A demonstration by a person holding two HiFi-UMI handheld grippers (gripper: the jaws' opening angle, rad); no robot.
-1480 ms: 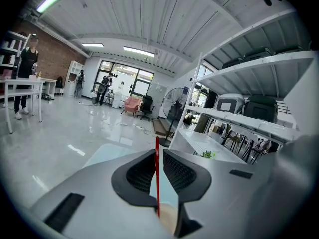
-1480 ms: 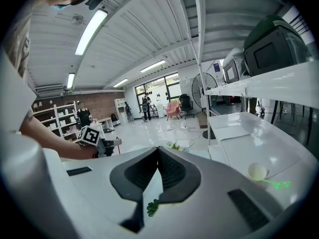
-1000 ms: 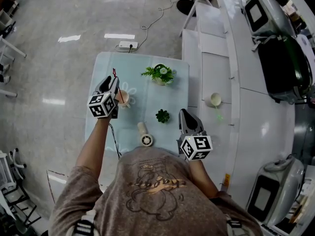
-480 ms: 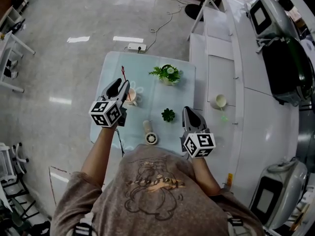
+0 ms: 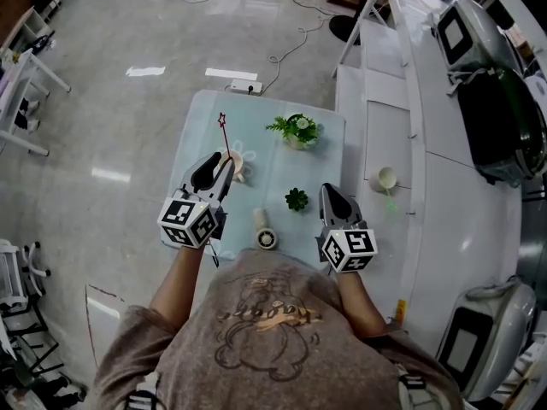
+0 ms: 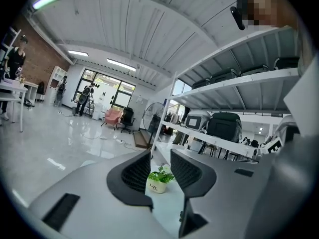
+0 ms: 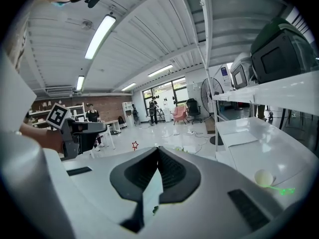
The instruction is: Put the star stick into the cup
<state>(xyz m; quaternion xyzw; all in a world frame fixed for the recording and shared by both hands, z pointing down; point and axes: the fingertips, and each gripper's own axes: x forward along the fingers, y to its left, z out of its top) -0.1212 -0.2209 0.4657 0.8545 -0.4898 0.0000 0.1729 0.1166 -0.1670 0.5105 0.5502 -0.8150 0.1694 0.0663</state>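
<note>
The star stick [image 5: 224, 131], thin with a red outlined star on top, stands tilted in the small pale cup [image 5: 237, 162] on the light blue table [image 5: 195, 135]. My left gripper [image 5: 220, 166] sits just at the near side of the cup, open and empty; in the left gripper view only a potted plant [image 6: 158, 180] shows between its jaws. My right gripper [image 5: 332, 196] hovers near the table's right edge, shut with nothing in it. From the right gripper view the star [image 7: 134, 145] shows far off to the left.
A flowering potted plant [image 5: 296, 131] stands at the table's far side, a small dark succulent [image 5: 297, 199] in the middle, a white cylindrical gadget [image 5: 264, 233] near the front. To the right a white shelf unit [image 5: 376, 118] carries a cup [image 5: 387, 178] and bulky machines [image 5: 479, 41].
The left gripper held the stick above the cup before. It has now let go and drawn back toward me, leaving the stick standing in the cup. The right gripper barely moved.
</note>
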